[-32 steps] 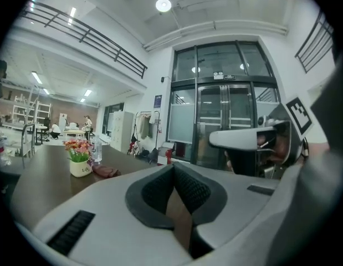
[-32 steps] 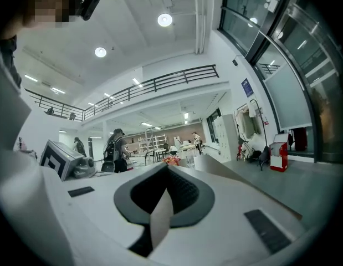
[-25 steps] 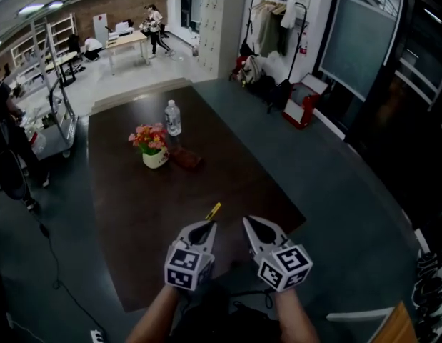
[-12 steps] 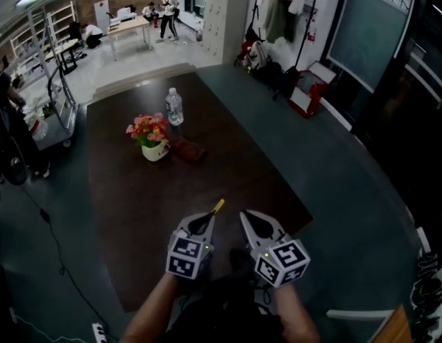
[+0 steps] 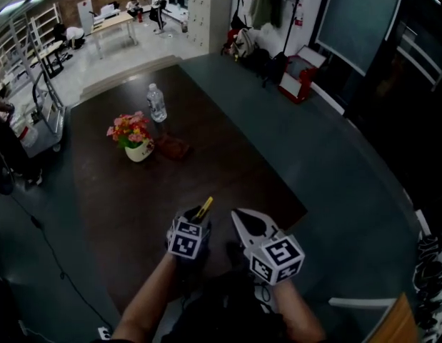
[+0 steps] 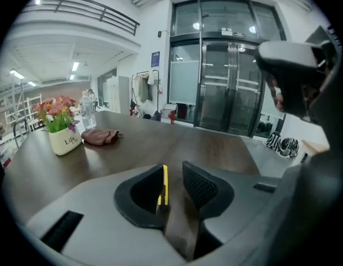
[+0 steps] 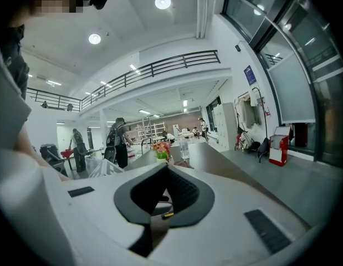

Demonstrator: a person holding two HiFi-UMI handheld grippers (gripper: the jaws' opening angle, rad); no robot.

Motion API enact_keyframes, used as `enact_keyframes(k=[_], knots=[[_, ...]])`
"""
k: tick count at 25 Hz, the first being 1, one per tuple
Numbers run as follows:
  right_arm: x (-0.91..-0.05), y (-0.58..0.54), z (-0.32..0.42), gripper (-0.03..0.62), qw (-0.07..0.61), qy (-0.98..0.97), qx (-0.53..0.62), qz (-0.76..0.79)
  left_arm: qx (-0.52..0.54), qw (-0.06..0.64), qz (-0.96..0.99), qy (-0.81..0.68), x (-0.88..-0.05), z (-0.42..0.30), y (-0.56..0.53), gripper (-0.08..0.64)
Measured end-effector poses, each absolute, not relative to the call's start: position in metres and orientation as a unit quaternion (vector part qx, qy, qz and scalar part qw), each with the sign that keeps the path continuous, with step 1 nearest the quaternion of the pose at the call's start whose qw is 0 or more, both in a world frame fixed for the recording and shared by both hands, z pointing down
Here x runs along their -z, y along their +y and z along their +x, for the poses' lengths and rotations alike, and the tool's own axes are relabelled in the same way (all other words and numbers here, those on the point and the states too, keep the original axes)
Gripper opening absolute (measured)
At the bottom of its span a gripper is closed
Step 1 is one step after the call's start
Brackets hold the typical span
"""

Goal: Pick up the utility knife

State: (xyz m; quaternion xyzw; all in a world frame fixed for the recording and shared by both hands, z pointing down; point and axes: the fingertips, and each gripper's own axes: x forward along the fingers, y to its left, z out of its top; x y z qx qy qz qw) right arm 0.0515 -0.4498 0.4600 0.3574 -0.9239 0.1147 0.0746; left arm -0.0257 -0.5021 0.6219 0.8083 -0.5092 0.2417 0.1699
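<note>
**Knife lies lengthwise in the left claw's gap**

The slim yellow utility knife (image 6: 163,183) lies flat on the dark brown wooden bench (image 5: 128,191), close to its near edge. Its long axis runs from near to far, almost in line with the way the left claw (image 6: 173,169) points. That claw's jaws have just been opening and now stand apart, with the knife between them and not gripped. In the left gripper view the knife sits hard by the left jaw's inner face, and bare bench shows between it and the ribbed right jaw. I cannot tell whether it touches the left jaw. In the head view the knife's far tip juts out past the claw's tips.

The right claw (image 5: 236,215) hangs just to the right with its jaw tips together and nothing in them. It is beside the knife, not over it.

The left claw is plainly the nearer one. To my eye the grasp turns on closing squarely across the thin body, perhaps after a slight shift left to centre it.
</note>
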Motion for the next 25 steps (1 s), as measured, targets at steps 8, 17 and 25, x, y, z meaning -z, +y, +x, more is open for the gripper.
enact_keyframes(k=[8,17,25], knots=[[-0.474,-0.453,0.064,0.011,0.092,-0.918,-0.122,0.366,-0.317,0.201,0.780,-0.501,-0.681,-0.033,-0.533,0.150],[-0.479,-0.454,0.077,0.011,0.096,-0.913,-0.128,0.376,-0.342,0.204,0.778,-0.486,-0.688,-0.024,-0.534,0.144],[-0.474,-0.453,0.075,0.011,0.093,-0.912,-0.123,0.380,-0.379,0.172,0.765,-0.491,-0.690,-0.029,-0.530,0.069]])
